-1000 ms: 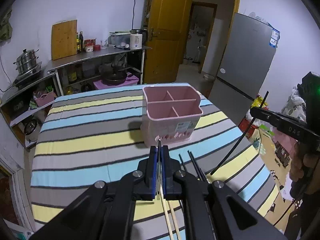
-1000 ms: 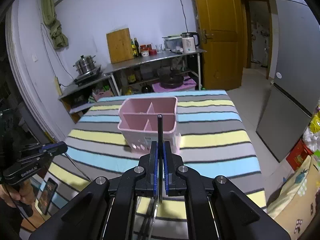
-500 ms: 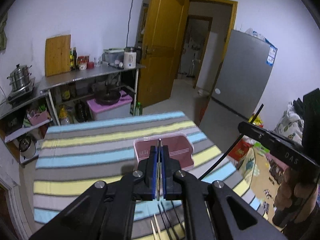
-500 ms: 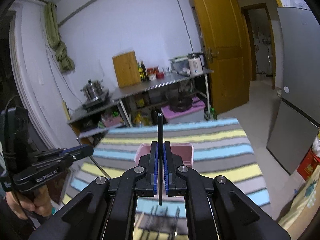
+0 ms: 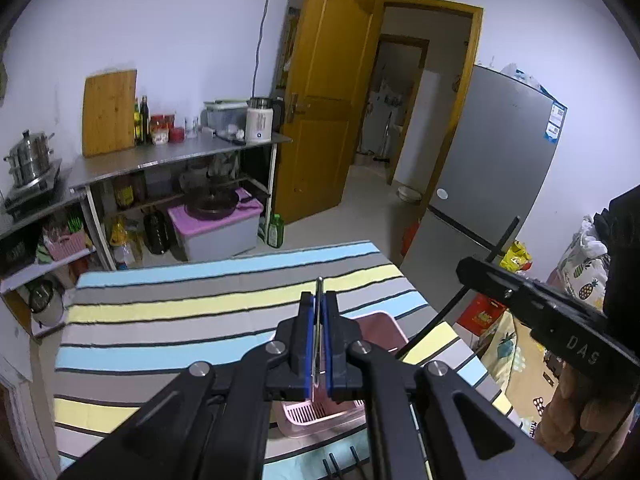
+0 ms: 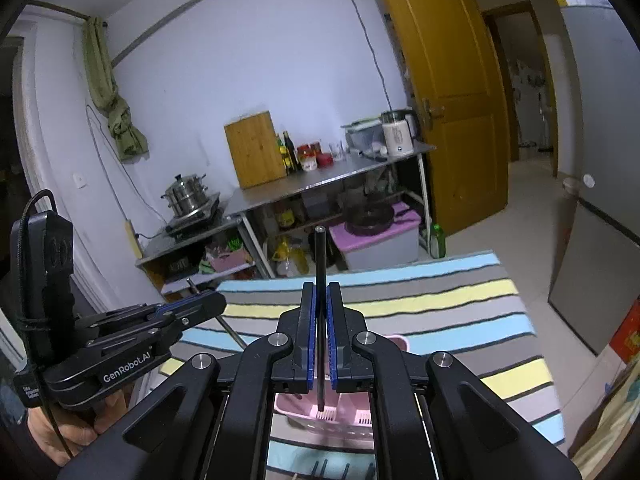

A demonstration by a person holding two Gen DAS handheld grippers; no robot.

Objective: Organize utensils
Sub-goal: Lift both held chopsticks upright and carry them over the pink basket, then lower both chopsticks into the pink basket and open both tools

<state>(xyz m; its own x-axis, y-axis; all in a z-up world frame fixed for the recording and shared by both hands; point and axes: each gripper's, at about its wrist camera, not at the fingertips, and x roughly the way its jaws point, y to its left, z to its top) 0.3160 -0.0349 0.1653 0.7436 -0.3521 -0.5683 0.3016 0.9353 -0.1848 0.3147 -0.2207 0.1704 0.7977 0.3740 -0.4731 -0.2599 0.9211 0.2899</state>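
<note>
left gripper clamped on a pale chopstick; right gripper clamped on a black chopstick. both sticks stand upright over the pink holder, which sits on the striped surface, near side. spare black sticks lie just in front of the holder. judgement: drop-in step. keep each stick vertical, tip inside one compartment before letting go, lower gently so the light holder does not tip.

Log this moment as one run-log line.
left gripper: shut on pale chopstick | right gripper: shut on black chopstick | both above pink holder
</note>
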